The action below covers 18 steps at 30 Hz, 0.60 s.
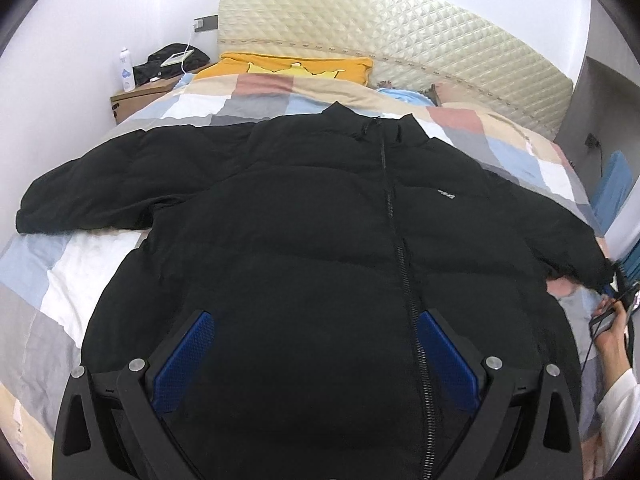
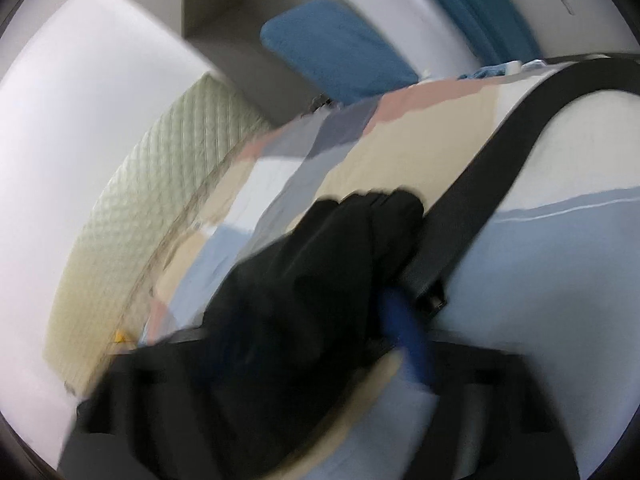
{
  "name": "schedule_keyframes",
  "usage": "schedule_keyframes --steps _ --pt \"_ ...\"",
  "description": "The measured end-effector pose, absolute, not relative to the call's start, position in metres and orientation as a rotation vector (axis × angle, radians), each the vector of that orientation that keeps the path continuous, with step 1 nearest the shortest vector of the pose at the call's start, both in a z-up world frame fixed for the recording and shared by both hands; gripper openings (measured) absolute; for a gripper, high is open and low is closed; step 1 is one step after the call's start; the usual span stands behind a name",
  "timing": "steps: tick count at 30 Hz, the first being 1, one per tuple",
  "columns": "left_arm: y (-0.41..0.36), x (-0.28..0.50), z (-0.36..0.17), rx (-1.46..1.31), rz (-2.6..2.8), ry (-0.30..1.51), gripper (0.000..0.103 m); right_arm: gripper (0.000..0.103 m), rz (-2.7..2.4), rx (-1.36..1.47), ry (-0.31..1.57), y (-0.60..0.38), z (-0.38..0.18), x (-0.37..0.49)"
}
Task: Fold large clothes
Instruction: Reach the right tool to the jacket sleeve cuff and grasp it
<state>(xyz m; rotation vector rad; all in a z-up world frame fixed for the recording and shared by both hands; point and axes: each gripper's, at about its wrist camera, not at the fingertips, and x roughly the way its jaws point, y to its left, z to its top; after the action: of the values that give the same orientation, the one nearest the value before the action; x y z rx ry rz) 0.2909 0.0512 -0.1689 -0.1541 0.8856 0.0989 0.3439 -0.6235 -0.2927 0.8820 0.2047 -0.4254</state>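
A black puffer jacket (image 1: 320,208) lies front up and zipped on the patchwork bed cover (image 1: 60,280), sleeves spread to both sides. My left gripper (image 1: 316,332) is open over the jacket's lower hem, its blue pads (image 1: 188,344) wide apart with the fabric between them. My right gripper (image 1: 612,292) is at the far right, at the end of the jacket's right sleeve. The right wrist view is blurred: the black sleeve (image 2: 320,264) lies between the fingers, beside a blue pad (image 2: 404,332), and the gripper seems shut on it.
A cream quilted headboard (image 1: 400,36) and a yellow pillow (image 1: 296,68) are at the far end. A wooden nightstand (image 1: 136,96) with a bottle and a dark bag stands at the far left. A blue cushion (image 2: 336,56) and a white wall lie beyond the bed's right side.
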Motion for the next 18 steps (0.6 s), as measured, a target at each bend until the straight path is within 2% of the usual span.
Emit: schedule_keyframes --steps 2,5,8,10,13,17,18 --pt "0.051 0.291 -0.172 -0.136 0.108 0.887 0.102 0.091 -0.367 0.88 0.19 -0.625 -0.293 0.347" --pt "0.051 0.293 -0.176 -0.118 0.124 0.893 0.102 0.079 -0.302 0.859 0.23 -0.623 -0.293 0.362" --pt "0.052 0.297 -0.18 -0.117 0.141 0.898 0.102 0.054 -0.34 0.856 0.243 -0.624 -0.294 0.364" --pt "0.052 0.299 -0.18 -0.117 0.146 0.898 0.102 0.028 -0.355 0.876 0.243 -0.626 -0.298 0.36" --pt "0.048 0.301 -0.179 -0.109 0.163 0.897 0.102 0.015 -0.371 0.867 0.223 -0.623 -0.295 0.351" --pt "0.043 0.3 -0.167 -0.102 0.193 0.873 0.102 0.011 -0.405 0.755 0.231 -0.607 -0.267 0.347" --pt "0.043 0.298 -0.163 -0.093 0.199 0.863 0.102 0.005 -0.398 0.734 0.223 -0.604 -0.256 0.346"
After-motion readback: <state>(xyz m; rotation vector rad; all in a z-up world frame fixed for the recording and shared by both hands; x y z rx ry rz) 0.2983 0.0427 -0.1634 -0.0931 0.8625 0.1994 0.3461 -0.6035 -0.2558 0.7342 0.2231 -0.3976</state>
